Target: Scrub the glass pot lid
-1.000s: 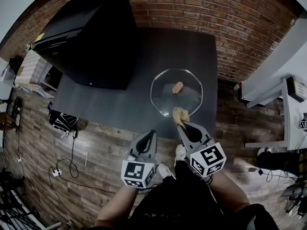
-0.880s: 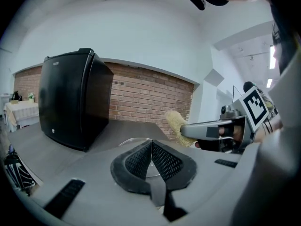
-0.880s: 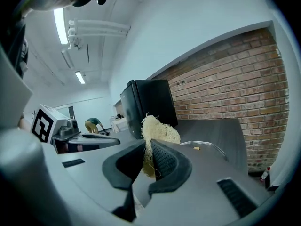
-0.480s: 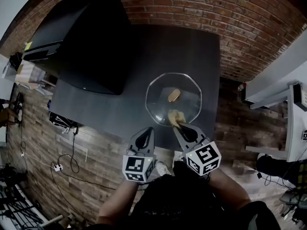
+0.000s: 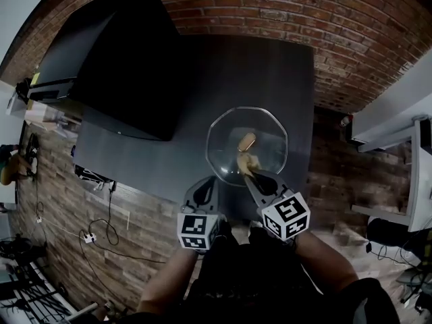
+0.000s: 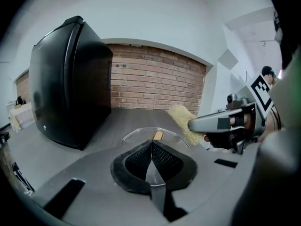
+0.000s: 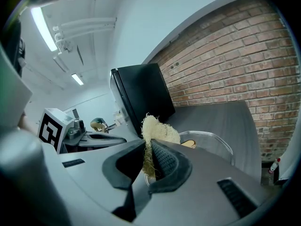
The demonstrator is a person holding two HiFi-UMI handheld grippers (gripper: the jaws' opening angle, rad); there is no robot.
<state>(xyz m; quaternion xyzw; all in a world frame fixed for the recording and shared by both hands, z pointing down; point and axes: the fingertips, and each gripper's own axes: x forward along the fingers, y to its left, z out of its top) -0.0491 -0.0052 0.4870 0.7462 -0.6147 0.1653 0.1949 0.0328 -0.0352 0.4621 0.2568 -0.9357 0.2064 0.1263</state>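
The glass pot lid (image 5: 266,146) lies flat on the dark bench (image 5: 169,150), just right of centre in the head view and directly above the two grippers in the frame. The right gripper (image 5: 249,171) reaches over the lid's near rim. Its fingers (image 7: 164,161) are pinched on a pale, fibrous scrubber (image 7: 157,131), whose tuft sticks out past the tips and sits over the lower part of the glass, just below the knob (image 5: 246,140). It seems to rest on the glass, though contact is hard to confirm. The left gripper (image 5: 210,181) is to the lower left of the lid, just outside its rim and apart from it. Its fingers (image 6: 164,159) are pressed together with nothing between them.

The lid is clear and round, with a slightly faceted edge, and the grey bench shows through it. Its small tan knob, wood-like, stands at the centre. A large black cabinet (image 5: 121,66) fills the upper left of the head view, well apart from the lid, and a brick wall (image 5: 270,5) runs along the top.
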